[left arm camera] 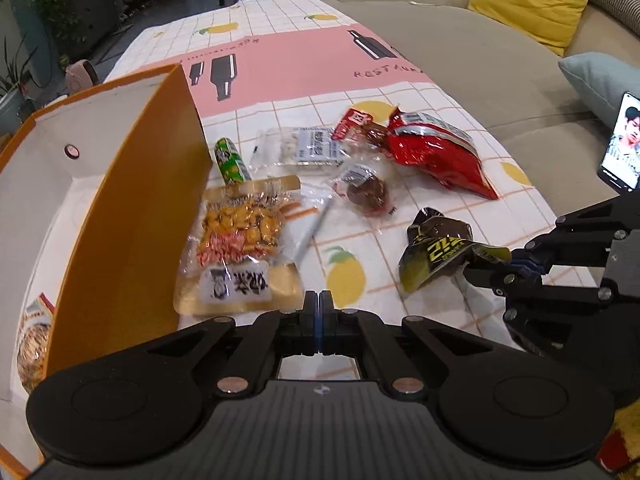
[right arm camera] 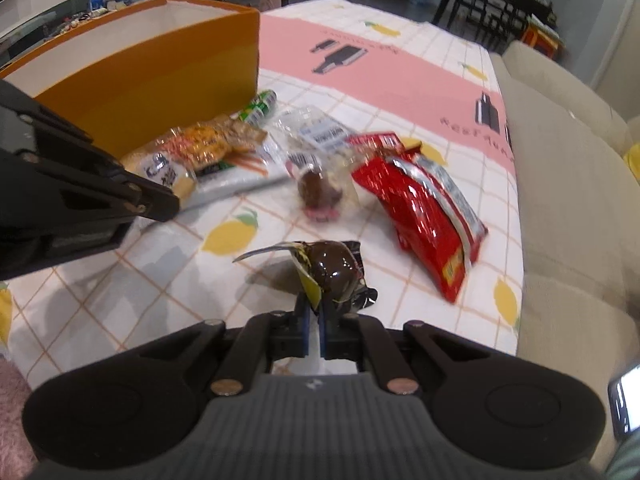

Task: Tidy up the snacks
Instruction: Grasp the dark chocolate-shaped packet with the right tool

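Living-room table, snacks mid-sort. Right gripper (right arm camera: 314, 316) clenched on the crimped edge of a dark brown snack packet (right arm camera: 332, 270), raised just clear of the lemon-print tablecloth (right arm camera: 120, 280), a shadow visible beneath it. Left gripper (left arm camera: 319, 322) pressed fully together, grasping nothing, poised low at the near edge of the cloth.

Orange box (left arm camera: 132, 208) open-topped to the left of the held packet, far nearer the left gripper than the right; from the right wrist view, up and to the left, beyond the left gripper's black linkage. Packet's long axis roughly in line with the right gripper's fingers, free end pointing toward the pile. Judged next: a carry leftward across the cloth and over the box's tall orange wall, which calls for more lift first.

In between: a clear bag of yellow crackers (left arm camera: 236, 244) touching the foot of the box wall, a green-wrapped stick (left arm camera: 230, 160) just behind it, a clear pouch of pale sweets (left arm camera: 304, 148), a wrapped brown ball-shaped snack (left arm camera: 366, 192), and a red foil bag (left arm camera: 436, 152) off to the right. Left gripper itself likely the chief obstacle on that path. One printed packet (left arm camera: 34, 332) already inside the box. Phone (left arm camera: 620, 148) lit at the right, beside the sofa (left arm camera: 460, 40).
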The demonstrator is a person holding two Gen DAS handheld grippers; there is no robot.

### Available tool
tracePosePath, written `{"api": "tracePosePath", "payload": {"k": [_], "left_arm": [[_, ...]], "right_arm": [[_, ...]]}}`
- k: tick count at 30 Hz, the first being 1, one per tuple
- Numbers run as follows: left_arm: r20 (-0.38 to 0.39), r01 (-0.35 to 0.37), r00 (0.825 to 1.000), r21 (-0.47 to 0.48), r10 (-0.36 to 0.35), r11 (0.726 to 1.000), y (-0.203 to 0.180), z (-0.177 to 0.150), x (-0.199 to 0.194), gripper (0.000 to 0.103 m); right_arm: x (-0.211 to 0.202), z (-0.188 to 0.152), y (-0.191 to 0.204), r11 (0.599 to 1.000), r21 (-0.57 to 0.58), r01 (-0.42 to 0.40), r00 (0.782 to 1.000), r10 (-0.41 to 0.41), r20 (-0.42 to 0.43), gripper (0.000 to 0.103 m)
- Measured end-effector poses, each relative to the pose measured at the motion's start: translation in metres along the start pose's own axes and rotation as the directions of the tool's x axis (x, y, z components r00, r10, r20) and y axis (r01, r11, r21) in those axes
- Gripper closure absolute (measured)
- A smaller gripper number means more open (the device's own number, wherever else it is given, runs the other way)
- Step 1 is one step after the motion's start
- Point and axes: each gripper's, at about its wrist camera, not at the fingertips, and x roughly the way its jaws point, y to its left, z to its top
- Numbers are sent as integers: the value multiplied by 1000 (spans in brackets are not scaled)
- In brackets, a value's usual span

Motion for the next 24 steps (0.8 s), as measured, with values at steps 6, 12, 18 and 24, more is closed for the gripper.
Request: {"api": "tracePosePath", "payload": {"k": [6, 12, 18, 24], "left_arm": [[11, -41, 999, -39, 42, 998, 10, -4, -4, 91], [50, -83, 995, -78, 88, 993, 20, -1, -9, 51], [65, -104, 992, -90, 110, 991, 22, 0, -8, 36], [71, -139, 986, -112, 147, 984, 25, 5, -1, 30]], "right_arm": [[0, -9, -11, 998, 58, -1, 995, 7, -95, 98], [-23, -13, -25, 981, 181, -67, 996, 76, -45, 56], [-42, -5, -34, 943, 306, -129, 991, 111, 75, 55], [-34, 8, -45, 894, 420, -159, 985, 115, 128, 46]]}}
